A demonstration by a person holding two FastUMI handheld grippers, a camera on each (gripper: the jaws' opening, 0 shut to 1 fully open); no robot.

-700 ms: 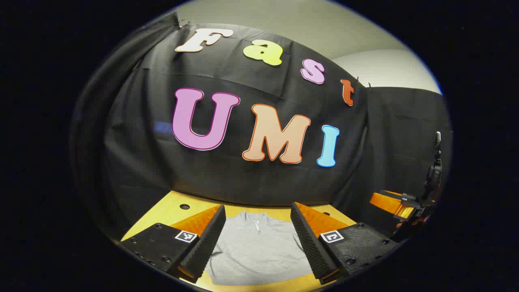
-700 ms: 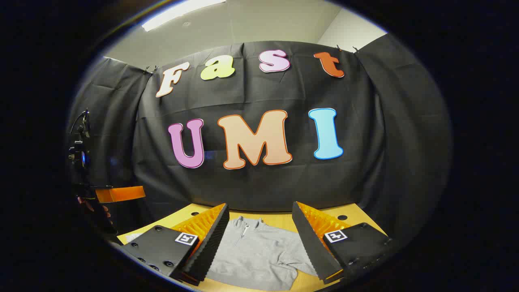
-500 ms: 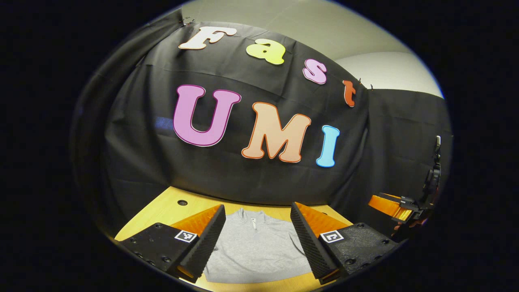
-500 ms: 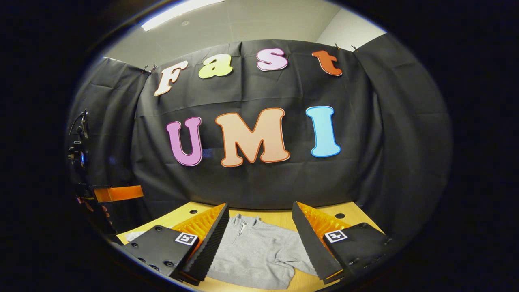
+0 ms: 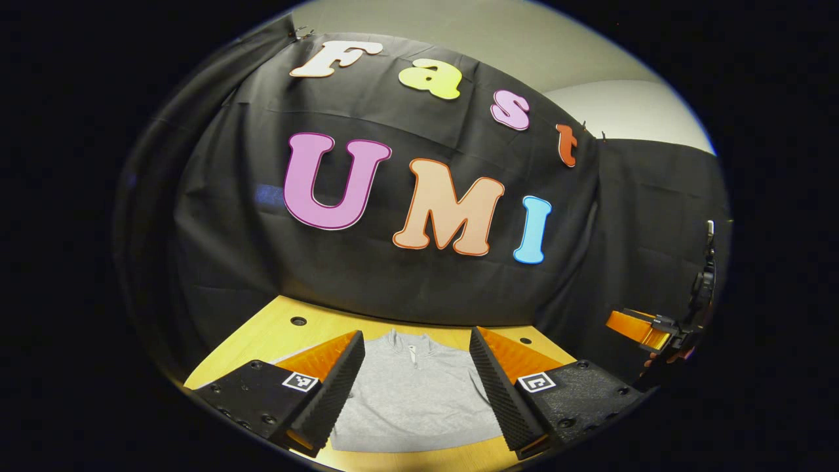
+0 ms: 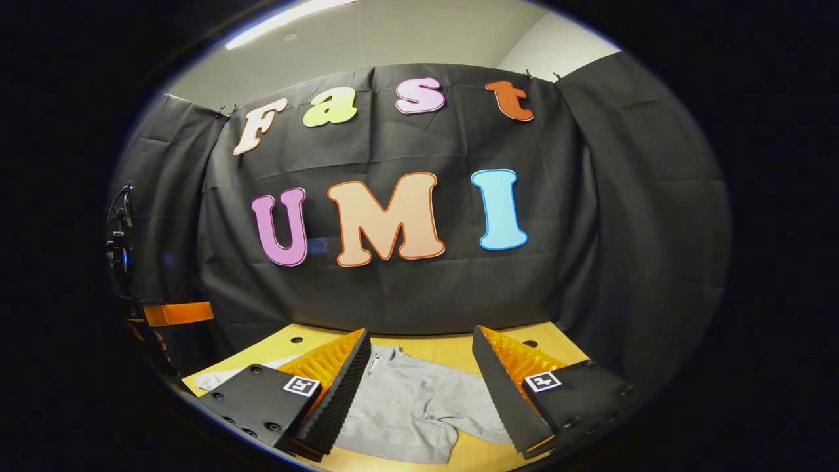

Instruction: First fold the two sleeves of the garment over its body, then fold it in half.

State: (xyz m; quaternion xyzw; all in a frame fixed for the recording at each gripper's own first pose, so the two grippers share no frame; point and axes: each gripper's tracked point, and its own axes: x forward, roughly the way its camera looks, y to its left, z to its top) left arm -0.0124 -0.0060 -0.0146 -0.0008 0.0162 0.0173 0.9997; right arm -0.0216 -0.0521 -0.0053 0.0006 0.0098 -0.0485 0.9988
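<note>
Right gripper [image 6: 416, 393] panned right, sleeve [image 6: 216, 378] (left) revealed

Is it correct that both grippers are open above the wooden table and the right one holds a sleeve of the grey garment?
Not quite. The right gripper holds nothing: the right gripper view shows its jaws apart above the grey garment, not touching it. The rest stands: the left gripper is also open, above the wooden table.

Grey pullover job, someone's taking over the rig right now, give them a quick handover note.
Left gripper: jaws open, nothing held, above the grey pullover.
Right gripper: jaws open, nothing held.
Pullover lies flat on the wooden table, collar toward the booth wall. In the right gripper view one sleeve already seems to lie across the body; the other cannot be judged.
Left: check the other sleeve, then fold in half.
</note>
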